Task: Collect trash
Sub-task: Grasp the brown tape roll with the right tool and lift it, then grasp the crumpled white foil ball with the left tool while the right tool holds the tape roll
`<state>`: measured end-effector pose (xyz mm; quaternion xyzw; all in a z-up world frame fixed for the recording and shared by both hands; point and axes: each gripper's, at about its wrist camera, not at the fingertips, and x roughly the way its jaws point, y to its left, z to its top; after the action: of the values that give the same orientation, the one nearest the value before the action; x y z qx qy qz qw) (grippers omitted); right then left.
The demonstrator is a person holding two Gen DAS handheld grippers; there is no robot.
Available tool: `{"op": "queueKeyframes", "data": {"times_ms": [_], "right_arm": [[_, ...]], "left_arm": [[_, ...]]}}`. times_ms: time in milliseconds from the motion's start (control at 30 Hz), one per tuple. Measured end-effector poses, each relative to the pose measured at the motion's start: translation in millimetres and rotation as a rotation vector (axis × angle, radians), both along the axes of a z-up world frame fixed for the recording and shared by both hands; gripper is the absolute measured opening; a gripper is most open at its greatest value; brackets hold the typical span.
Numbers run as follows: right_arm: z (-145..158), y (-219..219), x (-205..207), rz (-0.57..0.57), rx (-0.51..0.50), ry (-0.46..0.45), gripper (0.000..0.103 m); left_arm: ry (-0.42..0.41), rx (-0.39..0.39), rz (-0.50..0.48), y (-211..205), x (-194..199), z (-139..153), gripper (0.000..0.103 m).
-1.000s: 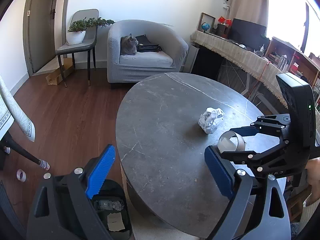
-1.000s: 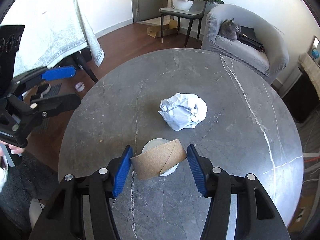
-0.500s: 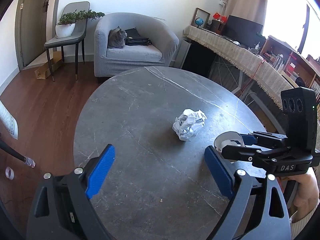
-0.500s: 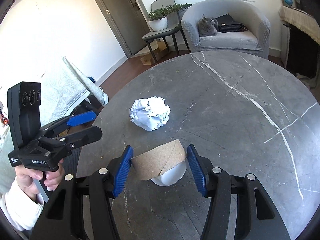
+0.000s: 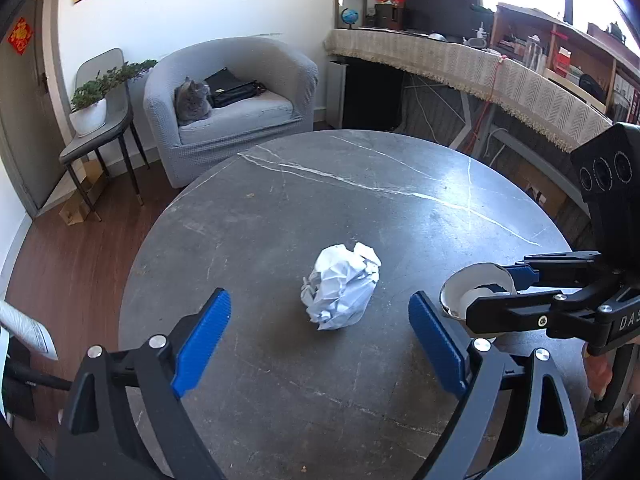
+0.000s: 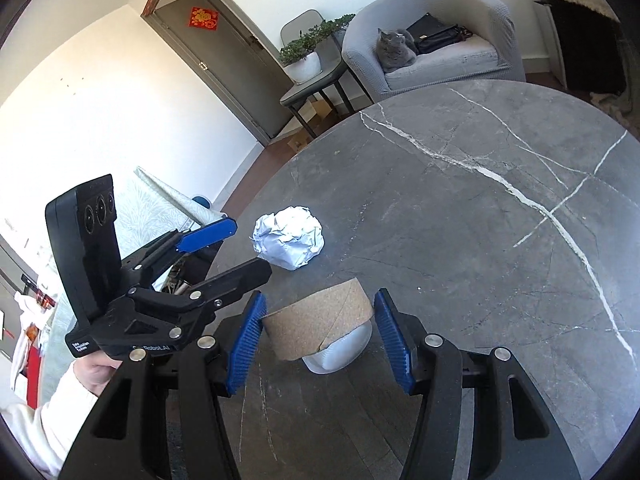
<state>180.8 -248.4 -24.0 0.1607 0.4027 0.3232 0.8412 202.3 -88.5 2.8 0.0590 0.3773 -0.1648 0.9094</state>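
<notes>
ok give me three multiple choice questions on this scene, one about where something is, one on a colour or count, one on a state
1. Where is the crumpled paper ball?
A. on the armchair
B. on the round table
C. on the floor

2. What colour are the pads on the gripper fingers?
A. blue
B. red
C. yellow

3. What is the state of the left gripper?
A. shut on the paper ball
B. open with nothing between its fingers
C. shut on the cardboard roll

Answers:
1 B, the ball lies on the grey marble table, ahead of the left gripper.
2 A, blue pads show on both grippers in both wrist views.
3 B, its fingers stand wide apart with the ball still beyond them, while the right gripper is the one holding the cardboard roll.
</notes>
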Motion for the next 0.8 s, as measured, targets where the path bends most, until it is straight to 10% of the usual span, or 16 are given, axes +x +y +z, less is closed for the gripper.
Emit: {"op": "queueKeyframes", "data": {"times_ms": [433, 800], "right_arm": [[1.8, -30.5, -2.8, -0.052, 0.169, 0.021, 0.057], [19.1, -18.5, -12.9, -0.047, 0.185, -0.013, 0.057]], "left_arm": [[0.098, 0.003, -0.055, -15.2, 26.5, -14.7, 0.044], [0.055, -0.061, 0.029, 10.1, -5.3, -0.1, 0.041]]}}
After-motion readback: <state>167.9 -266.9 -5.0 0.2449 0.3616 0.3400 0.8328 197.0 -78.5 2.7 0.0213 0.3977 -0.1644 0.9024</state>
